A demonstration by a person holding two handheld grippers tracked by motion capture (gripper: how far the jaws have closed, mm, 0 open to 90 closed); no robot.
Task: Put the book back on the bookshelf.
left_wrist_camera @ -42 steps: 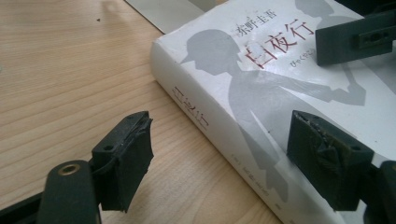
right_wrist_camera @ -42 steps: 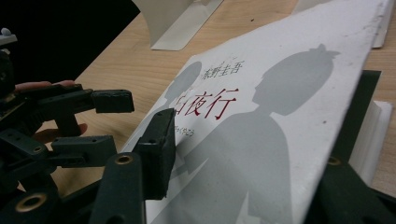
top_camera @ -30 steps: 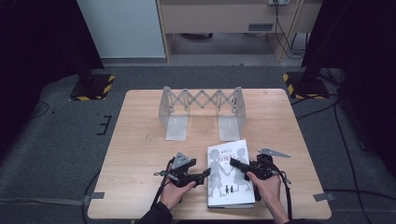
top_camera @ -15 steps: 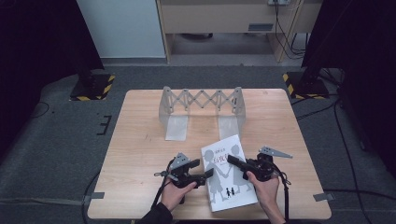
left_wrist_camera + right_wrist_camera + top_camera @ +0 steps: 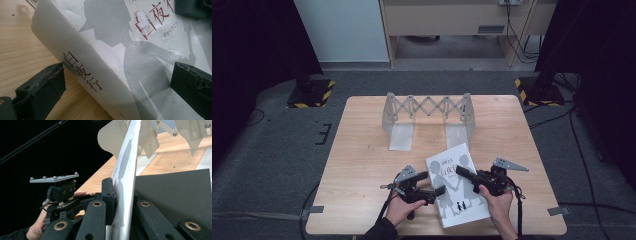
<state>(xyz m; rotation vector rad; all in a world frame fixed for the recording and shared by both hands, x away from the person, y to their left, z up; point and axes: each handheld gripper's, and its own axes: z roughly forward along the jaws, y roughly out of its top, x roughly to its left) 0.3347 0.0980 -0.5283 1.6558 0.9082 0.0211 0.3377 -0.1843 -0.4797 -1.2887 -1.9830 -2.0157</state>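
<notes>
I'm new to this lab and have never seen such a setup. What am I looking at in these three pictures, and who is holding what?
No robot here: a person holds a hand-operated two-jaw gripper in each hand at a wooden table. The high view looks down from above; the other two pictures come from small cameras riding on each gripper, looking along its black jaws.

On the table stands a grey folding rack, and nearer the person a white book with grey silhouettes and red characters.

The right gripper is clamped on the book's front cover, lifting it; its own view shows the cover edge-on between the jaws. The left gripper has just opened wide: in its view the jaws stand either side of the book's spine without touching it.
</notes>
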